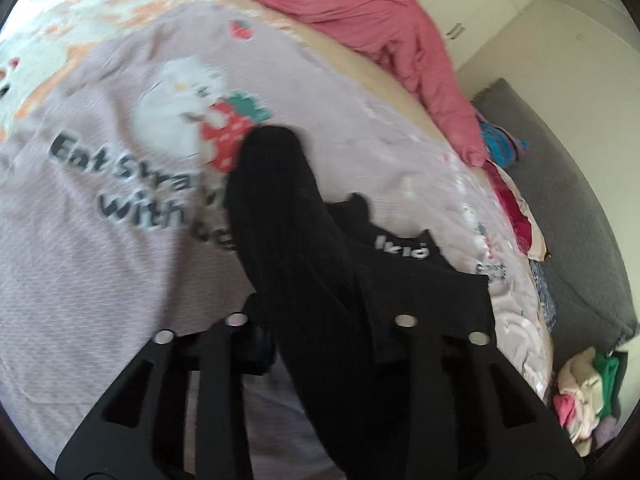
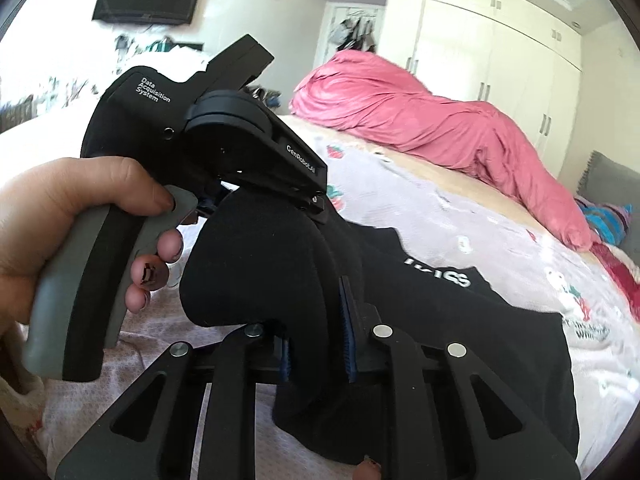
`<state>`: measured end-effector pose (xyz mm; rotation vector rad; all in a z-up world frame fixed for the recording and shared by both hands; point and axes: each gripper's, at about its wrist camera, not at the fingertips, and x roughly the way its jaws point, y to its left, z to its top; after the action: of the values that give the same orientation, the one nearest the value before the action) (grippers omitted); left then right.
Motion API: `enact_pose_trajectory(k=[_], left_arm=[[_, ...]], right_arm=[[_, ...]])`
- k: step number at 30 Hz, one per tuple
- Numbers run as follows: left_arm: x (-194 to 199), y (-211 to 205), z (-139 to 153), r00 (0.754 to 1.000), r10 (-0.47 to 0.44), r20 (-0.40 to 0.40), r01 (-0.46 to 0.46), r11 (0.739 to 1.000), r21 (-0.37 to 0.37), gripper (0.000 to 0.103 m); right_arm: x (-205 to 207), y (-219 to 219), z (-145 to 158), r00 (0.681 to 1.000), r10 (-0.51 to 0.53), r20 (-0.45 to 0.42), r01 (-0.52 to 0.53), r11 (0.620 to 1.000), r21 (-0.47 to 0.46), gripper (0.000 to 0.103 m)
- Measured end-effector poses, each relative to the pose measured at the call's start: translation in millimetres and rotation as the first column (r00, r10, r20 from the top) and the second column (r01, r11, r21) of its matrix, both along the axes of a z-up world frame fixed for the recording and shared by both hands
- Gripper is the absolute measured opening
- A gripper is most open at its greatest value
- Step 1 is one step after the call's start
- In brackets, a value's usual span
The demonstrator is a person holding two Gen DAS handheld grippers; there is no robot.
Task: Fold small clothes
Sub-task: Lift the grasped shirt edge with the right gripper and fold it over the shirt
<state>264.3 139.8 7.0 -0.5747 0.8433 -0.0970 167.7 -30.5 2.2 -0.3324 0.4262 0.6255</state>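
A small black ribbed garment (image 1: 312, 264) with white lettering hangs in the air above the bed. My left gripper (image 1: 320, 332) is shut on one edge of it. In the right wrist view the same black garment (image 2: 440, 320) drapes between both tools. My right gripper (image 2: 316, 344) is shut on a fold of it between blue pads (image 2: 347, 340). The left gripper (image 2: 316, 204) shows there from the side, held by a hand, pinching the cloth's upper edge just ahead of my right gripper.
The bed carries a lilac strawberry-print blanket (image 1: 100, 240) and a rumpled pink duvet (image 2: 420, 120) at the far side. A grey sofa (image 1: 560, 208) and a pile of clothes (image 1: 588, 396) lie to the right. White wardrobes (image 2: 500, 48) stand behind.
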Motion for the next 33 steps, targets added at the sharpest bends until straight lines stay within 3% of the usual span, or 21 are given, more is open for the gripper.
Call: enact_pose_trajectory(k=[5,12,22,33], left_arm=[[1,-40,22,0.996,-0.056,0.076,0.052,0.997,0.051,0.019],[7,-93,33,0.986,-0.120,0.112,0.112,0.991,0.071,0.019],[26,-170,24,0.979,-0.195,0.054,0.189,0.976,0.107,0.019],[46,-219,8,0.973,-0.230,-0.022,0.230,0.958,0.169,0.021]], right_arm=[[3,-36,6,0.998,-0.057,-0.009,0.057,0.995,0.087,0.017],[6,-84,6,0.992,-0.123,-0.019,0.124,0.981,0.146,0.016],[13,-145,-2,0.969,-0.220,-0.113,0.240,0.946,0.219,0.016],[33,-191,-20,0.917,-0.249,-0.311,0.347,0.883,0.318,0.013]])
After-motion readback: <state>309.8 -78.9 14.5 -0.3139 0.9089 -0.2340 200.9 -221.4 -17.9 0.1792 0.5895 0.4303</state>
